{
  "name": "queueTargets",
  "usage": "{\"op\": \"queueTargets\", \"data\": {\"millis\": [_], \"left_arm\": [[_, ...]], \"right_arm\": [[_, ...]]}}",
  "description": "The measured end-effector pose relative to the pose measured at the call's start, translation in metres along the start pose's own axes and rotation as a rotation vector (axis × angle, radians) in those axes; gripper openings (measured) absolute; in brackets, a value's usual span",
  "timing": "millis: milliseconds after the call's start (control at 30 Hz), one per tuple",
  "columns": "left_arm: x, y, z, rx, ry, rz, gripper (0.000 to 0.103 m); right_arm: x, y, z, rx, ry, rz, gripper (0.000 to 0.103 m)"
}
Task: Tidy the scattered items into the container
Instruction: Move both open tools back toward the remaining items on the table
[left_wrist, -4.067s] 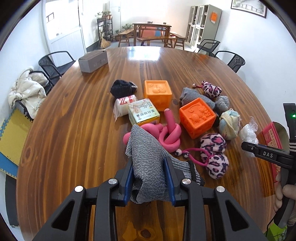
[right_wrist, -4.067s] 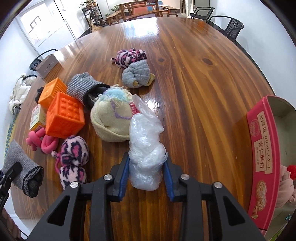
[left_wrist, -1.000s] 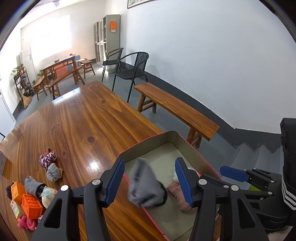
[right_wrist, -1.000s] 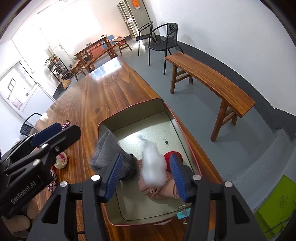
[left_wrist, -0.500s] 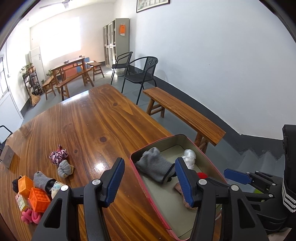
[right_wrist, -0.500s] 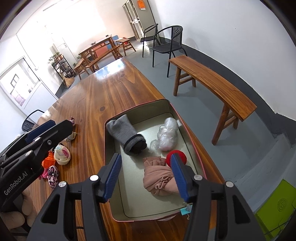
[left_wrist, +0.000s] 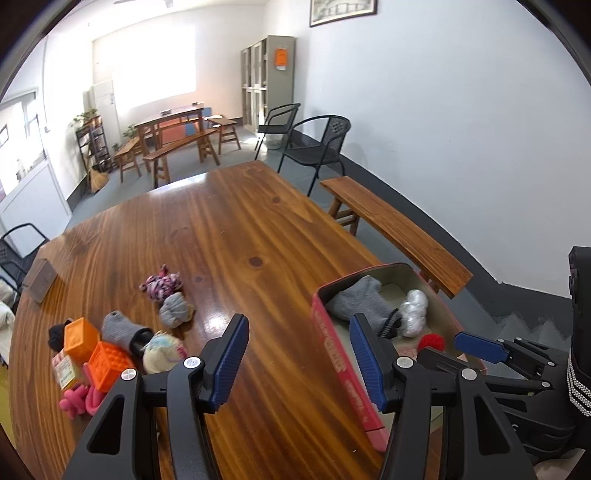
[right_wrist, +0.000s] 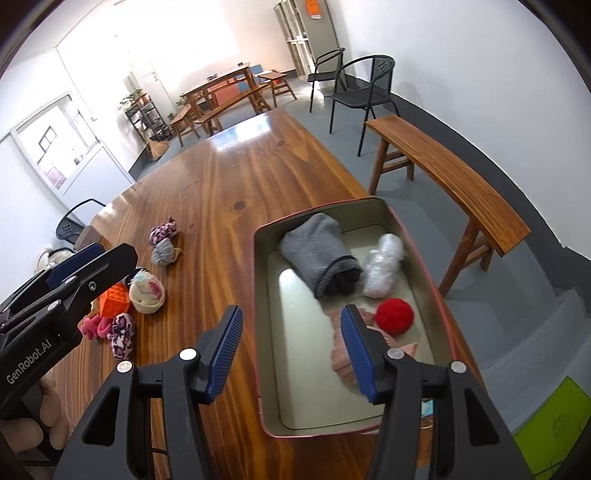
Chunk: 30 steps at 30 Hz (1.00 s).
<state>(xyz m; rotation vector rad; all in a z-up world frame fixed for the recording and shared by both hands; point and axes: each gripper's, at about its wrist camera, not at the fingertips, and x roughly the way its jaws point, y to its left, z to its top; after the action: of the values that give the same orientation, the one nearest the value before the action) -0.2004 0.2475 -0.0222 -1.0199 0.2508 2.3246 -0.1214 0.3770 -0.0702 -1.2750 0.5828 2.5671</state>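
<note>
Dropped from the left tongs (left_wrist: 299, 354), grey sock (right_wrist: 319, 254) lies in the tin (right_wrist: 266, 332), cuff toward four o'clock; both tongs, right tongs (right_wrist: 291, 350) included, gape empty.

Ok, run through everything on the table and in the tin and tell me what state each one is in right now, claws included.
Left claw: open, empty.
Right claw: open, empty.
Tin: open, on the table edge.
Grey sock: lying in the tin.
Plastic bag: bunched up in the tin, beside the sock.
Red knitted ball: in the tin.
Pink cloth: crumpled in the tin.
Orange cubes: on the table.
Pink rope toy: on the table.
</note>
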Motion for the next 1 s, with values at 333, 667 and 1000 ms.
{"op": "queueTargets", "data": {"millis": [333, 667, 1000], "left_arm": [[-0.03, 0.073, -0.03, -0.114, 0.0, 0.099, 0.058], [-0.053, 0.155, -0.063, -0.244, 0.016, 0.2, 0.058], [-0.061, 0.228, -0.095, -0.336, 0.054, 0.27, 0.058]], "right_arm": [[0.015, 0.068, -0.006, -0.115, 0.031, 0.066, 0.06], [0.036, 0.15, -0.021, -0.227, 0.076, 0.124, 0.06], [0.063, 0.22, -0.036, -0.291, 0.131, 0.165, 0.06]]}}
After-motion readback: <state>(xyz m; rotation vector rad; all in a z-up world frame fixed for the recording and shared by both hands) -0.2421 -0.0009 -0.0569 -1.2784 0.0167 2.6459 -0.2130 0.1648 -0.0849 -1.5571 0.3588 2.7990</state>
